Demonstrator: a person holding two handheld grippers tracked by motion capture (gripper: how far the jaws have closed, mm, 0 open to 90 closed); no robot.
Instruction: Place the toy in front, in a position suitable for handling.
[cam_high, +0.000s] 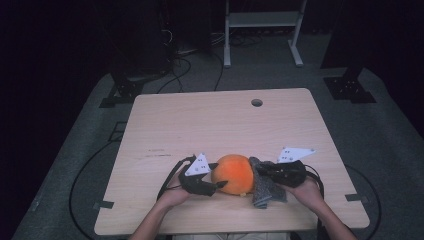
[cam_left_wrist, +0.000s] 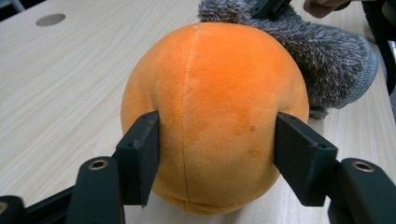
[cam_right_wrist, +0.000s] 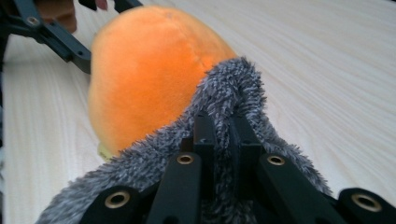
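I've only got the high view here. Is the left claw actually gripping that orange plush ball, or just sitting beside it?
Observer: Gripping. The left gripper view shows the left claw with a pad pressed against each side of the orange plush ball.
Operator: And the right claw?
Observer: The right claw is shut, pinching a fold of the grey fuzzy cloth between its jaws.
Operator: Does the cloth touch the ball?
Observer: Yes. In the right gripper view the raised fold leans against the ball's side.
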